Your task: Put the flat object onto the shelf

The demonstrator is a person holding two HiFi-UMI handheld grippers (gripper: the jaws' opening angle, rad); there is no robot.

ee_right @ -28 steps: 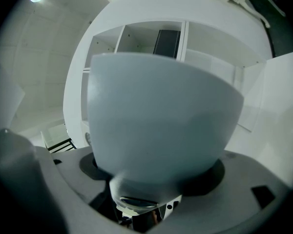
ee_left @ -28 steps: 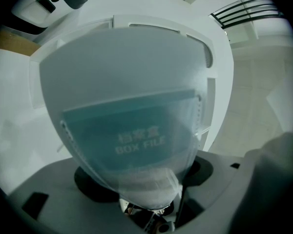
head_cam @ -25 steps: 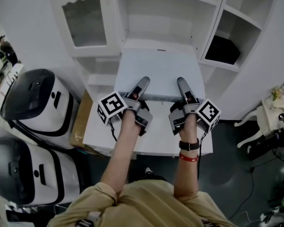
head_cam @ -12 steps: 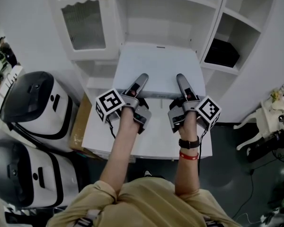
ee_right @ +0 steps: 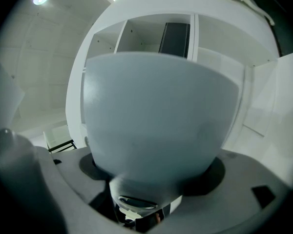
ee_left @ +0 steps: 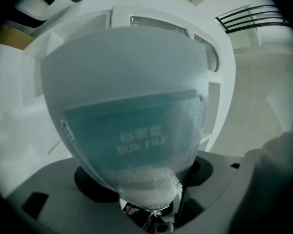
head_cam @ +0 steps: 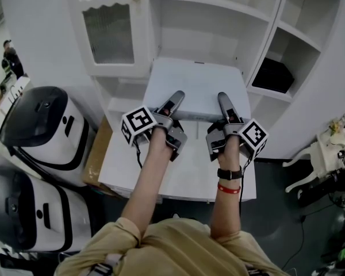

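The box file (head_cam: 198,85) is carried slightly up the head view, toward the cabinet (head_cam: 218,16), by the left gripper (head_cam: 175,99) and the right gripper (head_cam: 223,101) together. Its far right corner is now seen level with the upper part of the black box (head_cam: 273,73) on the right-hand shelf; a second ago it was level with the lower part. More of the table (head_cam: 190,183) is bared between the wrists and the near edge. Cabinet and table are both seen lower in that view than before.

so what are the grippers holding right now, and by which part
Both hold the flat white box file by its near edge: left gripper left of the edge's middle, right gripper right of it.
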